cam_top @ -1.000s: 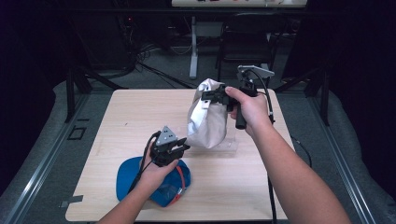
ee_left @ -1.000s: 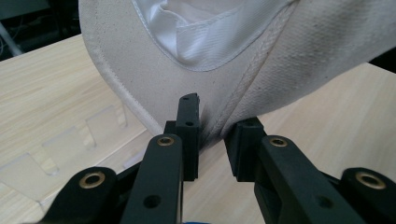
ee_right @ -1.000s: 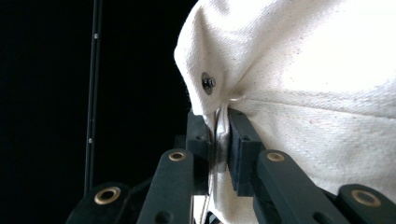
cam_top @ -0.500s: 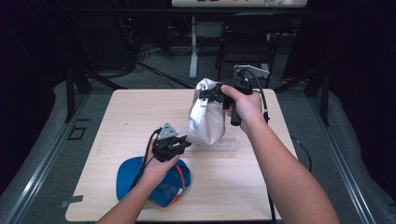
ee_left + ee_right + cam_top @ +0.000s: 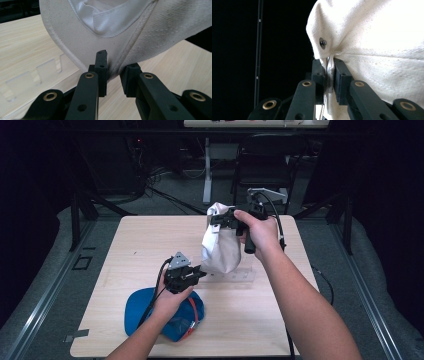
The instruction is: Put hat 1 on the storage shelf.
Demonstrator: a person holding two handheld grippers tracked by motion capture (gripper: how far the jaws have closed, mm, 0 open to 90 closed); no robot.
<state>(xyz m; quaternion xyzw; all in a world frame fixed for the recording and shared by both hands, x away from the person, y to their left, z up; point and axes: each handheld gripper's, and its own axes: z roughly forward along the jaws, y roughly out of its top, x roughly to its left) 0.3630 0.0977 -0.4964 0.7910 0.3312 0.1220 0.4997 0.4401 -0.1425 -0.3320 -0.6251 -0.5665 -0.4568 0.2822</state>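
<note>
Cream canvas cap (image 5: 220,247) hung above the far middle of the wooden table (image 5: 135,240), held up off the surface between the two hand-held grippers. At its top, the right gripper (image 5: 216,220) had its jaws clamped tight on a fold of the fabric; in the right gripper view the black pads pinched the cloth (image 5: 387,50) just below a small metal eyelet (image 5: 323,42), with almost no gap left between them. The right hand (image 5: 260,232) gripped the tool's handle, the forearm coming in from the lower right.

Lower down, the left gripper (image 5: 200,272) met the cap's bottom edge. In the left gripper view its jaws stood a little apart with a corded seam (image 5: 135,37) of the cap running down into the gap between them; the left pad lay against the fabric, but whether the right pad pressed on it could not be made out. The cap's white lining (image 5: 110,20) showed above, inside the opening.

Beside the cap's lower edge, a clear plastic notched strip (image 5: 235,276) lay flat on the table. A blue cap (image 5: 137,302) with an orange-red trim (image 5: 194,312) rested near the front edge, partly under the left hand (image 5: 172,300).
</note>
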